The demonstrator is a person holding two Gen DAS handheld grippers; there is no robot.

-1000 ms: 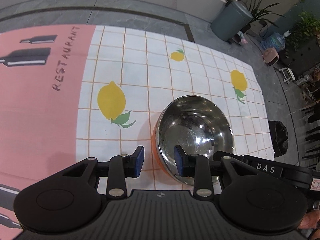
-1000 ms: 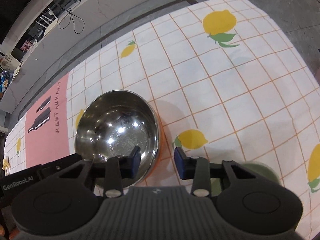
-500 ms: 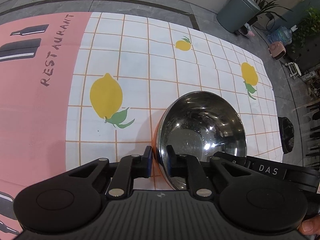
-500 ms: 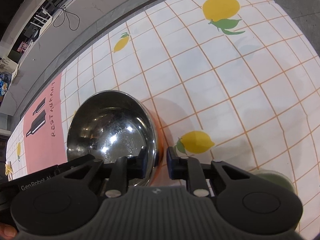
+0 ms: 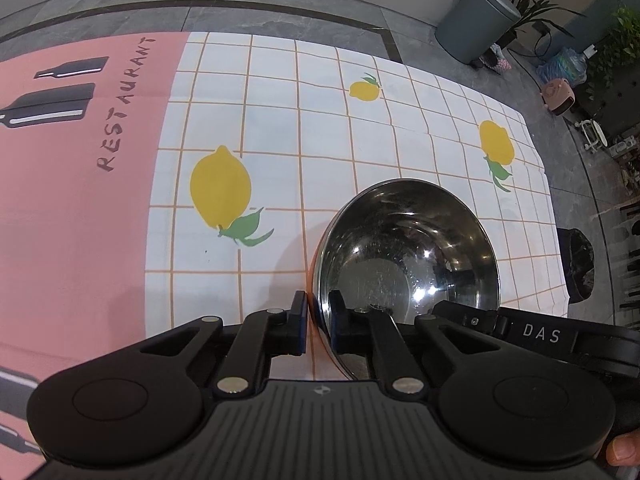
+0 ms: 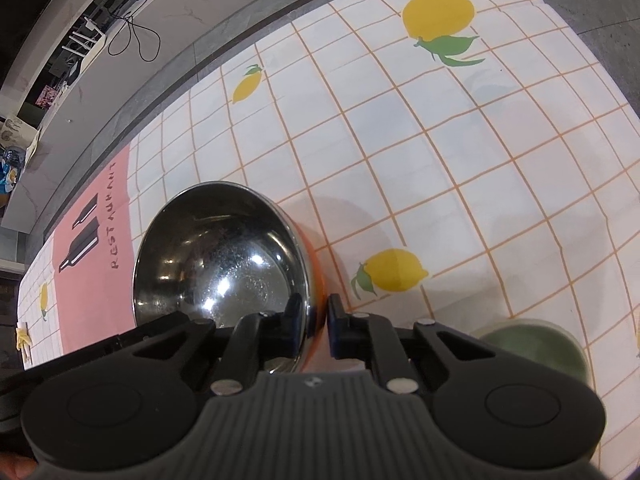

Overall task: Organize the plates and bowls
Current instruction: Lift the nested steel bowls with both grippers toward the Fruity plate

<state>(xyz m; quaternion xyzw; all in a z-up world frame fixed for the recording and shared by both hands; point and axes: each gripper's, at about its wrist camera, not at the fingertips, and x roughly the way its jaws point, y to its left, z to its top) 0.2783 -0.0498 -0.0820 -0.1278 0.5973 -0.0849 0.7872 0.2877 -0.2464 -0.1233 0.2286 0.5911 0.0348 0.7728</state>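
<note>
1. Steel bowl (image 5: 408, 256) with an orange outside sits on the tablecloth (image 5: 280, 128), on the white checked part printed with lemons, toward the near edge of the table.
2. The left gripper (image 5: 319, 322) is clamped on the bowl's rim at its left side: one blue-padded finger presses the orange outer wall, the other sits inside against the shiny steel.
3. The right gripper (image 6: 316, 320) is clamped on the opposite side of the same rim, one finger inside the bowl (image 6: 220, 268) and one outside on the orange wall.
4. Both grippers point steeply down at the table, and each shows at the edge of the other's view as a black body beside the bowl.
5. Whether the bowl's base touches the cloth or is just clear of it cannot be told from these views.
6. A green bowl (image 6: 536, 350) stands near the table's near edge, to the right of the right gripper and apart from the steel bowl; the gripper's body hides part of it.
7. The pink panel (image 5: 72, 184) of the tablecloth, with black bottles and the word RESTAURANT, covers the left end of the table, well apart from the steel bowl.
8. Beyond the table's far right corner, on the grey floor, stands a grey bin (image 5: 476, 24) next to potted plants (image 5: 612, 52).
9. A fingertip (image 5: 622, 450) of the person shows at the lower right corner of the left wrist view.
</note>
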